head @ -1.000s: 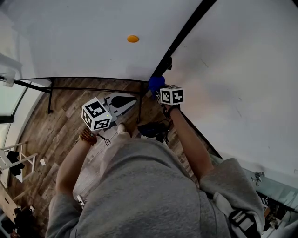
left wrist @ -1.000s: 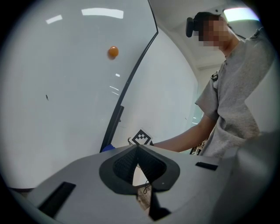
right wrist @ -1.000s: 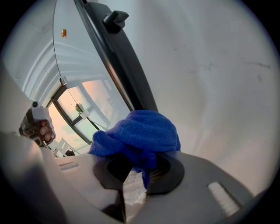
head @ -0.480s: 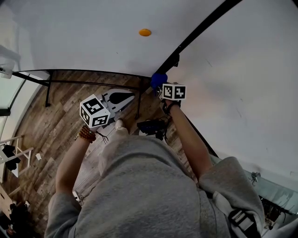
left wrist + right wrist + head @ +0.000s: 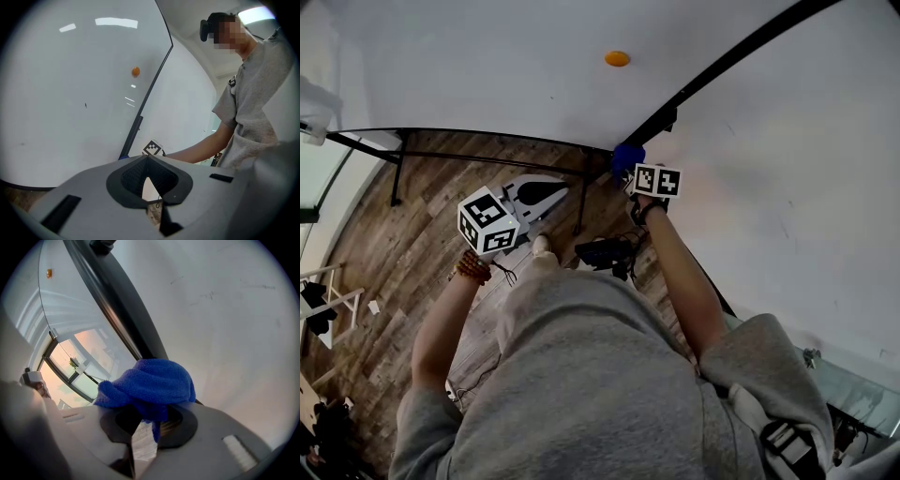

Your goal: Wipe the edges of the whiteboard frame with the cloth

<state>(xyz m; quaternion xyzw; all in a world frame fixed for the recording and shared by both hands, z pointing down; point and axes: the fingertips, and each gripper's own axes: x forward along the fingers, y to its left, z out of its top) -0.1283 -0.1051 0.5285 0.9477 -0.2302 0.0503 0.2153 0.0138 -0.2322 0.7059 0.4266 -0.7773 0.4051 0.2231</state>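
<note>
The whiteboard (image 5: 487,66) has a black frame edge (image 5: 722,66) that runs diagonally down to a lower corner. My right gripper (image 5: 632,170) is shut on a bunched blue cloth (image 5: 625,157), which lies against the lower end of that edge. In the right gripper view the cloth (image 5: 150,385) bulges out over the right gripper (image 5: 150,417), with the dark frame bar (image 5: 117,310) just behind it. My left gripper (image 5: 564,190) hangs left of the cloth and below the board's bottom edge. It is shut with nothing in it (image 5: 148,159), and the frame edge (image 5: 145,98) shows beyond.
An orange magnet (image 5: 617,58) sits on the board. A black clip (image 5: 667,119) sticks out from the frame above the cloth. A white panel (image 5: 806,169) fills the right side. Below are a wooden floor (image 5: 403,244), black stand bars (image 5: 487,157) and a dark device with cables (image 5: 605,255).
The head view has swung, shifting the board and magnet right. The right gripper and cloth stay on the frame edge, a little farther below the clip. The left gripper has barely moved.
</note>
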